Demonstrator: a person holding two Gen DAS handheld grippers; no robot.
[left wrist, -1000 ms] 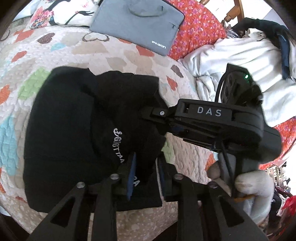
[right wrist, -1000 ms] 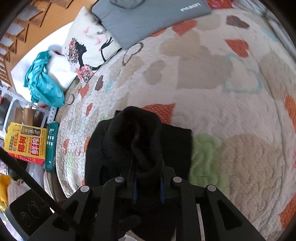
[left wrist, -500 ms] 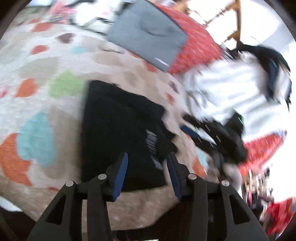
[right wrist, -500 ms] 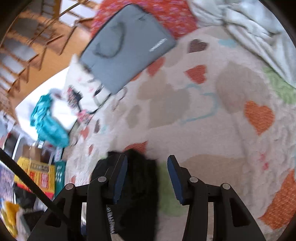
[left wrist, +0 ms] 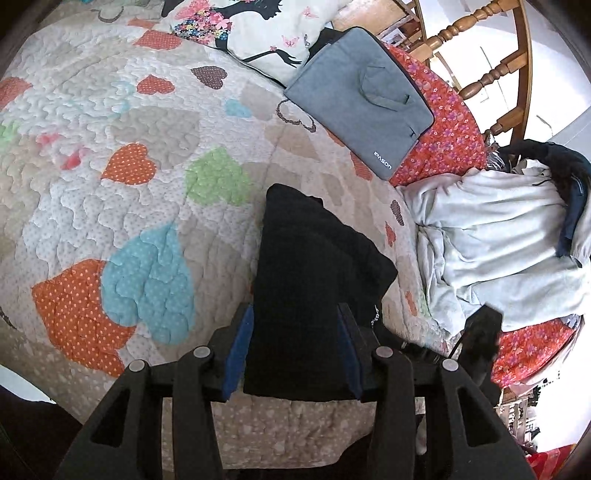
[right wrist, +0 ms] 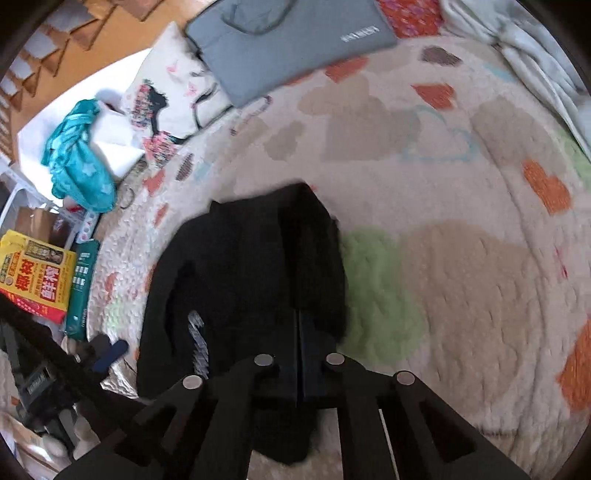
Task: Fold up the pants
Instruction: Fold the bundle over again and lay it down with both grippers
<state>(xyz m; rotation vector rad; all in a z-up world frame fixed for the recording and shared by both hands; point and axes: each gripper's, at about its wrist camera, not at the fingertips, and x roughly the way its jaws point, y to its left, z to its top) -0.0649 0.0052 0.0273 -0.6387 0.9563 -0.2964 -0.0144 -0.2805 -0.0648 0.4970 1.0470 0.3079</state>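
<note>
The black pants lie folded in a compact bundle on the heart-patterned quilt, white lettering showing at one edge. My left gripper is open, its blue-padded fingers standing on either side of the bundle's near end. In the right wrist view the pants lie in front of my right gripper, whose fingers are pressed together over the bundle's near edge; no cloth shows between them. The right gripper's tip shows dark and blurred in the left wrist view.
A grey laptop sleeve and a printed pillow lie at the bed's far end. A pale sweatshirt pile lies to the right. Wooden chair stands behind. Teal cloth and yellow package lie beside the bed.
Both grippers let go of the pants and opened, dropping the fold flat. The left gripper stays open over the bundle; the right gripper has since shut and swung back toward the pants.
</note>
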